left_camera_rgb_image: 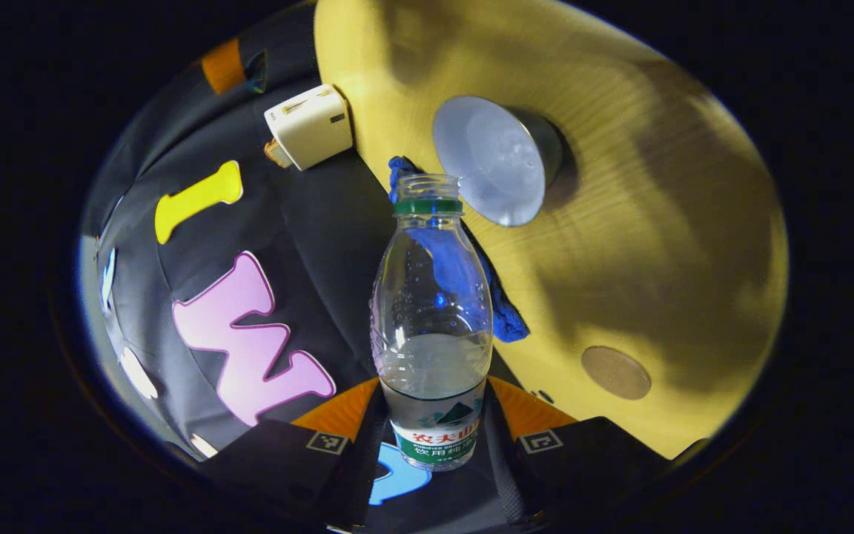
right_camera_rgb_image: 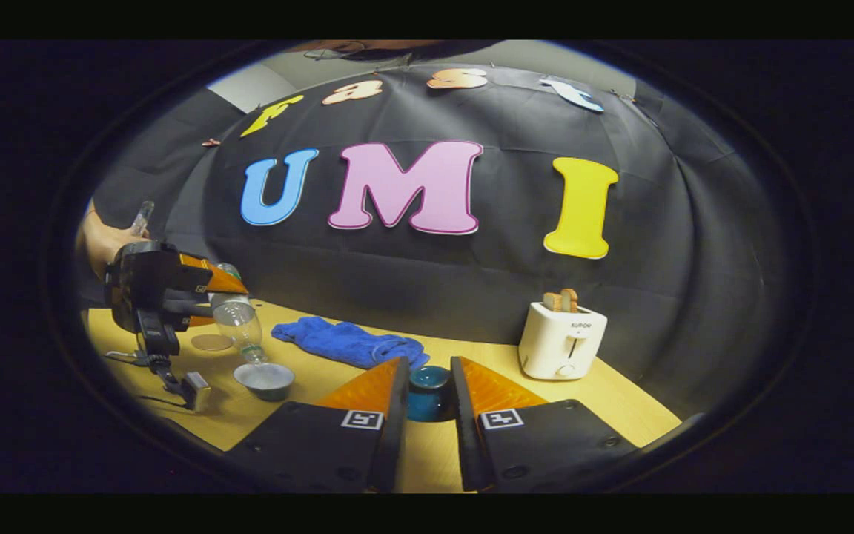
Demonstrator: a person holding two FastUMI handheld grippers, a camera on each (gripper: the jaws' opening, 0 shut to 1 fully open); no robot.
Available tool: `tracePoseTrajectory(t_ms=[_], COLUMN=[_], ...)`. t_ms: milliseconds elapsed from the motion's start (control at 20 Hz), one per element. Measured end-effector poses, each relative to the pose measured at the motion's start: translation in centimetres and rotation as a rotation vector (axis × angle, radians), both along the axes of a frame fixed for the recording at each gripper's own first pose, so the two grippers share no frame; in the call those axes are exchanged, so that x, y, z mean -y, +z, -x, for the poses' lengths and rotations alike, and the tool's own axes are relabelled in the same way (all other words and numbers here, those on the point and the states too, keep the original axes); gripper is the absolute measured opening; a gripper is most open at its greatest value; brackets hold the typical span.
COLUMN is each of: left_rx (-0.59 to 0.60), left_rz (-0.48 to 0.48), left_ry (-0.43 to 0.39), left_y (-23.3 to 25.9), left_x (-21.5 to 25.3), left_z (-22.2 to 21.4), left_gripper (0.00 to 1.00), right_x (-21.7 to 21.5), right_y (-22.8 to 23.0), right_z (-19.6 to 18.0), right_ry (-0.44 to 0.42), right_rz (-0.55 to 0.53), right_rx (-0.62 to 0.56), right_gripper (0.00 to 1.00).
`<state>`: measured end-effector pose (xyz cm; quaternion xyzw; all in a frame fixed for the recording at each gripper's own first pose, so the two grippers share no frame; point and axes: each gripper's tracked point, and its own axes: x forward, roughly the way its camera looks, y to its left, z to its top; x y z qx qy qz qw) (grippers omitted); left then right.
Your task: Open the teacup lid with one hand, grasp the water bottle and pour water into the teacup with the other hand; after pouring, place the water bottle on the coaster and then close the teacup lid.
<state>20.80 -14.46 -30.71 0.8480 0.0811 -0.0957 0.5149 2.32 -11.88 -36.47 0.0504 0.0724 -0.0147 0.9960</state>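
In the left gripper view, my left gripper (left_camera_rgb_image: pixel 433 389) is shut on a clear, uncapped water bottle (left_camera_rgb_image: pixel 431 297) that is partly full. Its mouth points toward the open grey teacup (left_camera_rgb_image: pixel 497 159), which looks to hold water. A round brown coaster (left_camera_rgb_image: pixel 616 372) lies on the wooden table. In the right gripper view, my right gripper (right_camera_rgb_image: pixel 429 367) is shut on the teal teacup lid (right_camera_rgb_image: pixel 429 380), held above the table. Far to the left, the left gripper (right_camera_rgb_image: pixel 223 300) holds the bottle (right_camera_rgb_image: pixel 238 322) tilted mouth-down over the teacup (right_camera_rgb_image: pixel 264 380), with the coaster (right_camera_rgb_image: pixel 211 342) just behind.
A crumpled blue towel (right_camera_rgb_image: pixel 349 341) lies at the back of the table (right_camera_rgb_image: pixel 620 400), and a white toaster (right_camera_rgb_image: pixel 562 340) with bread stands at the right. A small box on a cable (right_camera_rgb_image: pixel 195 391) rests beside the teacup. A hand (right_camera_rgb_image: pixel 101 241) holds the left gripper.
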Motion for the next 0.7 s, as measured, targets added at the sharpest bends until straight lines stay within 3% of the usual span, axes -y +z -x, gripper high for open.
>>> tracePoseTrajectory(t_ms=[150, 250, 400, 600, 700], left_rx=[-0.050, -0.096, -0.146, -0.166, -0.178], left_rz=[0.107, 0.235, 0.462, 0.909, 1.055], left_ry=[0.032, 0.066, 0.110, 0.161, 0.170], left_y=[-1.4, -2.5, -3.2, -1.8, -1.6], left_x=[-0.2, -0.6, -0.2, -0.8, -1.4], left_z=[0.7, 1.3, 2.4, 2.9, 3.3], left_gripper=[0.68, 0.69, 0.69, 0.69, 0.69], right_x=[0.0, -0.1, -0.7, -2.2, -2.8], right_y=[0.1, 0.2, 0.4, 1.6, 1.9], right_z=[0.1, 0.0, -0.2, -1.2, -1.6], right_ry=[-0.005, -0.006, -0.003, 0.006, 0.008], right_rz=[-0.001, -0.002, -0.002, -0.018, -0.018], right_rx=[-0.003, -0.002, -0.003, 0.005, 0.005], right_gripper=[0.28, 0.28, 0.28, 0.28, 0.33])
